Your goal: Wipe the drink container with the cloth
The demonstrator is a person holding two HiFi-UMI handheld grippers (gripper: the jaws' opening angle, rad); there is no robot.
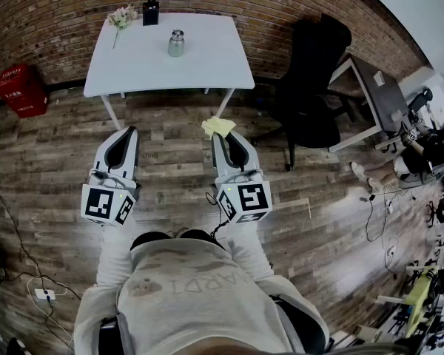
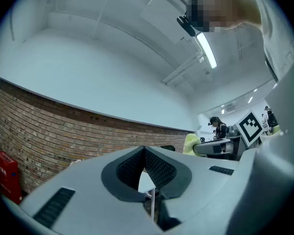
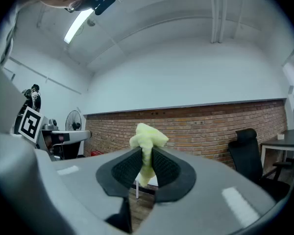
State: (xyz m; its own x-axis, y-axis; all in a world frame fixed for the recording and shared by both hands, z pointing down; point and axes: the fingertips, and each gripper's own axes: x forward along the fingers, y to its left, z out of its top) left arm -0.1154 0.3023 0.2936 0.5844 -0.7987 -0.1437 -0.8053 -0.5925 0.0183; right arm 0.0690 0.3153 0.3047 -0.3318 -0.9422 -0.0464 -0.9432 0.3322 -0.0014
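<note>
Approach stage: the right tongs (image 3: 146, 153) clamp the yellow cloth (image 3: 148, 135), the left tongs (image 2: 144, 150) are closed and empty, and the drink container (image 1: 176, 43) stands on the table (image 1: 214, 65) well ahead of both, so next the cloth likely travels forward to it.

Yellow cloth (image 3: 146, 137) — silver, perhaps greenish container (image 1: 176, 44) — white table (image 1: 211, 54).
</note>
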